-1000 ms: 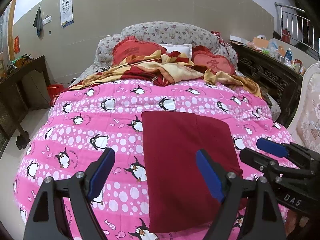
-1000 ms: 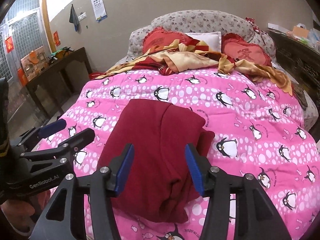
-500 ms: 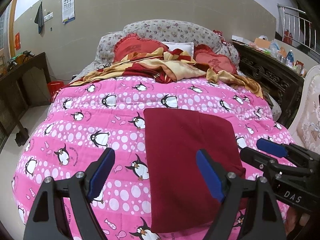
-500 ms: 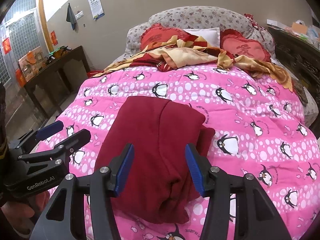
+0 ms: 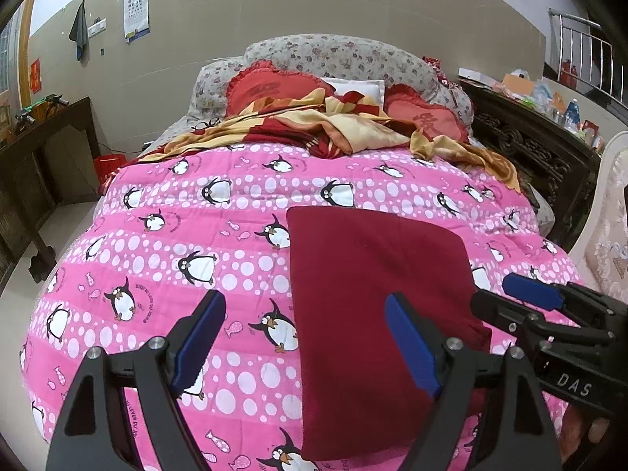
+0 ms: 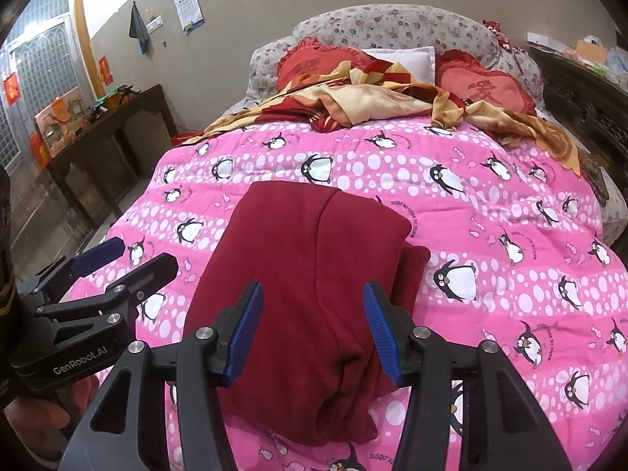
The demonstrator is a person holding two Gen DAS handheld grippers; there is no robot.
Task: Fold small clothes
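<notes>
A dark red garment (image 5: pixel 373 294) lies folded into a rough rectangle on the pink penguin quilt (image 5: pixel 176 243), near the bed's foot. In the right wrist view the garment (image 6: pixel 314 243) shows a fold ridge and a bunched near end. My left gripper (image 5: pixel 304 337) hovers open over the garment's left edge, one pad above the quilt, one above the cloth. My right gripper (image 6: pixel 314 329) stands open above the garment's near end, nothing pinched between its pads. Each gripper shows in the other's view: the right gripper (image 5: pixel 510 306) at the right, the left gripper (image 6: pixel 125 265) at the left.
A crumpled red-and-yellow blanket (image 5: pixel 333 125) and red heart cushions (image 5: pixel 274 86) lie at the bed's head. A dark carved cabinet (image 5: pixel 530 149) runs along the right side, a dark table (image 6: pixel 110 129) along the left. A cream chair (image 5: pixel 612 216) stands at the right edge.
</notes>
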